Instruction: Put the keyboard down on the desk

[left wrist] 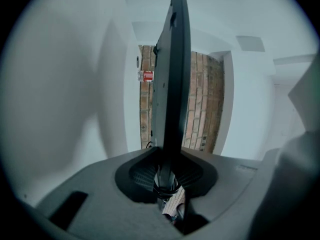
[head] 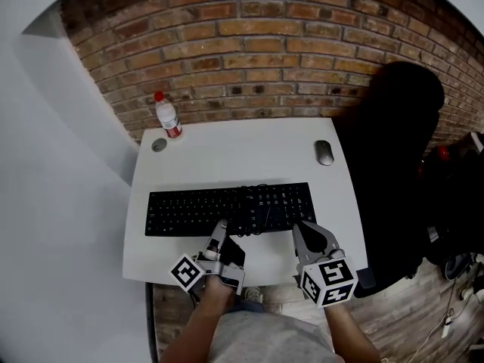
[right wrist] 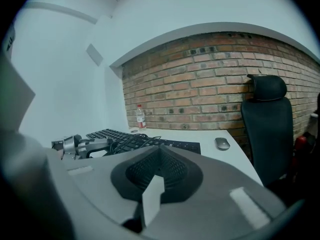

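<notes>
Black keyboard [head: 197, 210] lies on white tabletop [head: 242, 153] — left tool [head: 221, 233] clamped on its near edge; right tool [head: 304, 233] closed, empty, just beside it.

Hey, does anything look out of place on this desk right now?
Yes. The keyboard has its black cable lying in a loose tangle across the keys near the middle, rather than trailing off the back. The left claw is clamped on its near edge.
</notes>
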{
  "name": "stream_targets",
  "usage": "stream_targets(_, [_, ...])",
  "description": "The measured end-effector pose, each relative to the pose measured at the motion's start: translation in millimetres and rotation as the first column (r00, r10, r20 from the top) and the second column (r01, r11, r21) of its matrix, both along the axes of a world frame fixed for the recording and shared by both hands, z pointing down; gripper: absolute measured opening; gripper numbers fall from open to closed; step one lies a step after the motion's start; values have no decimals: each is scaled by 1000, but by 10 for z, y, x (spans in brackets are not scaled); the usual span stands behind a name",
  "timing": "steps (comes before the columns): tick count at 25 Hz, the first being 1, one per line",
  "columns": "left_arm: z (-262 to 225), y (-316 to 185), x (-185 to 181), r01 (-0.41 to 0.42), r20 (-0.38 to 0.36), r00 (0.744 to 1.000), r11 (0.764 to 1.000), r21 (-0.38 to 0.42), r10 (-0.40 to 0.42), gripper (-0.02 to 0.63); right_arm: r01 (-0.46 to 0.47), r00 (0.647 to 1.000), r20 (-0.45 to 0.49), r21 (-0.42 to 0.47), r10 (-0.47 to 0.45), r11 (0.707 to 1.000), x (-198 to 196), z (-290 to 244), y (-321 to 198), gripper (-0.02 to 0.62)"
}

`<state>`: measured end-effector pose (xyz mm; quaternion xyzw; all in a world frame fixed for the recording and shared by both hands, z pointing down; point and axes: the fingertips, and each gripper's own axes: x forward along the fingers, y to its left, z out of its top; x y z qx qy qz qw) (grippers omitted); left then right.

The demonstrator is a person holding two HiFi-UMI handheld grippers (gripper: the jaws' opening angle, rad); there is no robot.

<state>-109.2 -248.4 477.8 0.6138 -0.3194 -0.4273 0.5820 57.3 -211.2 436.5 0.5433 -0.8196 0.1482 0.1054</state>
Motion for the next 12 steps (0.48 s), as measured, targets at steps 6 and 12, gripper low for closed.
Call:
stream_targets(6, [232,-231,-27,-27,10,1000,999,-38,27,71,-13,1000,-15,-38,13,999,-57,131,-238,8])
stream_targets(12, [474,-378,-90,-37,18,999,995,-93,39,71,-14,1000,-13,-77,13,997,-156,278,-390,6])
